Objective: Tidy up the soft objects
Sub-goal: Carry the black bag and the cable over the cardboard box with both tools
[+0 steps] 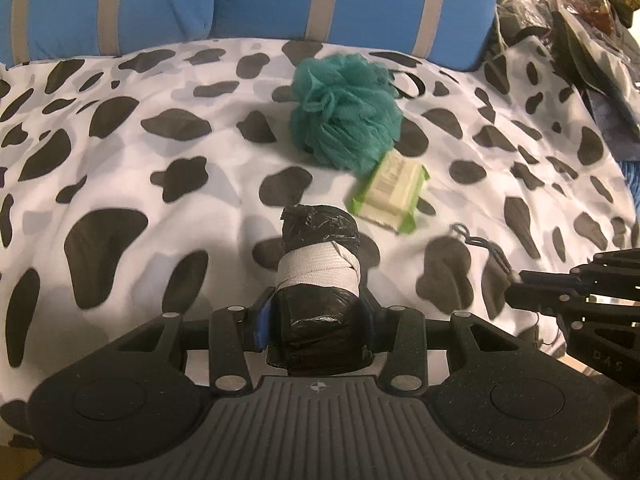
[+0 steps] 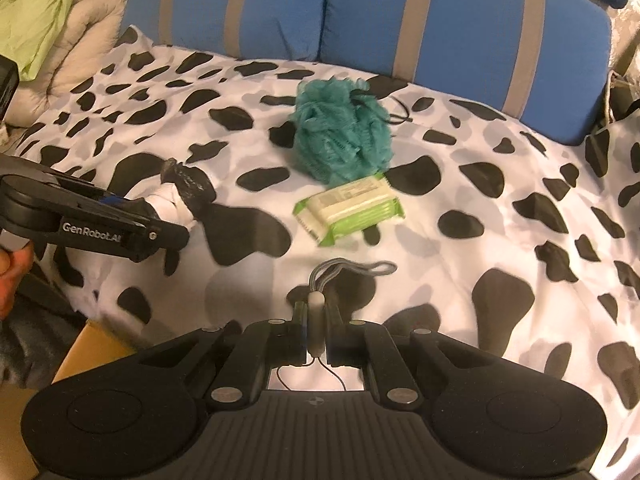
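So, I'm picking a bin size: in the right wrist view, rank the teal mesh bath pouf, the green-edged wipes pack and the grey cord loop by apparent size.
1. Teal mesh bath pouf
2. Green-edged wipes pack
3. Grey cord loop, though nearest the camera.

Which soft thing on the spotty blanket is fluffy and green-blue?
The teal mesh bath sponge, a ruffled ball; beside it the green wipes packet is flat.

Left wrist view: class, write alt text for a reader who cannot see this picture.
The left gripper clamps a black plastic roll banded in grey above a cow-print cover. Beyond lie a teal bath pouf and a green wipes pack, with the right gripper at the right edge.
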Demonstrator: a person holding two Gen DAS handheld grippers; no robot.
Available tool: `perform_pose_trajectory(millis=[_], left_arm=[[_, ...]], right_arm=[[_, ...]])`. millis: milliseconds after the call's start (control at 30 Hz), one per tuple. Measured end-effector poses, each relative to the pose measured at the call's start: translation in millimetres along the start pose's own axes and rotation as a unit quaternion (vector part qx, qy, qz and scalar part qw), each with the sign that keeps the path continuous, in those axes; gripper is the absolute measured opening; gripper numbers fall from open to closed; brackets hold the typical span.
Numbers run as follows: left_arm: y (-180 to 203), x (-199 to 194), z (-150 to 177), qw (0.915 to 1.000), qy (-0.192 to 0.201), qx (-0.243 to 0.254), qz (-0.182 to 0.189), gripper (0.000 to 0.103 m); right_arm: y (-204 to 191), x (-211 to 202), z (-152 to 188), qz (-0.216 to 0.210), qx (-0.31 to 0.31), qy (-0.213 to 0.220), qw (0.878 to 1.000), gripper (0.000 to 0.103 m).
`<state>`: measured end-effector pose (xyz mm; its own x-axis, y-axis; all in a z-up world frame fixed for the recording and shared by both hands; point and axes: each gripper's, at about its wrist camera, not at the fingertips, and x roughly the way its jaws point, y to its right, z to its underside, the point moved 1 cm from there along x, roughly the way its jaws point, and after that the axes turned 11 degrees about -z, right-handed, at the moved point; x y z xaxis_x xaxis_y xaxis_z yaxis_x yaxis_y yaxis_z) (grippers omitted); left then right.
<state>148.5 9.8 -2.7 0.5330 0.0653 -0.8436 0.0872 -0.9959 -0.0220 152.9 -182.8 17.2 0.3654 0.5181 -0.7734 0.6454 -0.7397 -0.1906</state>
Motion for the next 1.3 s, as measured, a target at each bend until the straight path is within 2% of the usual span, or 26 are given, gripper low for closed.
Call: perform_pose_trajectory(millis=[500,733,967,1100,1300], left_arm=[[12,-23,41,0.9992,-0.027,0.012,0.025,0.041],[19,-31,59,0.9982,-0.044,0.023,0.033,0.041],[30,-36,77,0.996,-0.068,0.04,0.041,0.041],[33,-36,87,0.9943,-0.087,0.048,0.04,0.041],[34,-35,97,0.9912,-0.116,0.049,0.042,0.041]], right_arm=[[-32,-15,28,-0.029,0.001,-0.021,0.999,0.011],[-50,-17,43,-0.056,-0.009,-0.049,0.997,0.011],[-74,-7,63,-0.087,-0.03,-0.113,0.989,0.011],[-83,1,77,-0.094,-0.036,-0.153,0.983,0.011],[-87,6,90,-0.097,-0.029,-0.188,0.977,0.011]])
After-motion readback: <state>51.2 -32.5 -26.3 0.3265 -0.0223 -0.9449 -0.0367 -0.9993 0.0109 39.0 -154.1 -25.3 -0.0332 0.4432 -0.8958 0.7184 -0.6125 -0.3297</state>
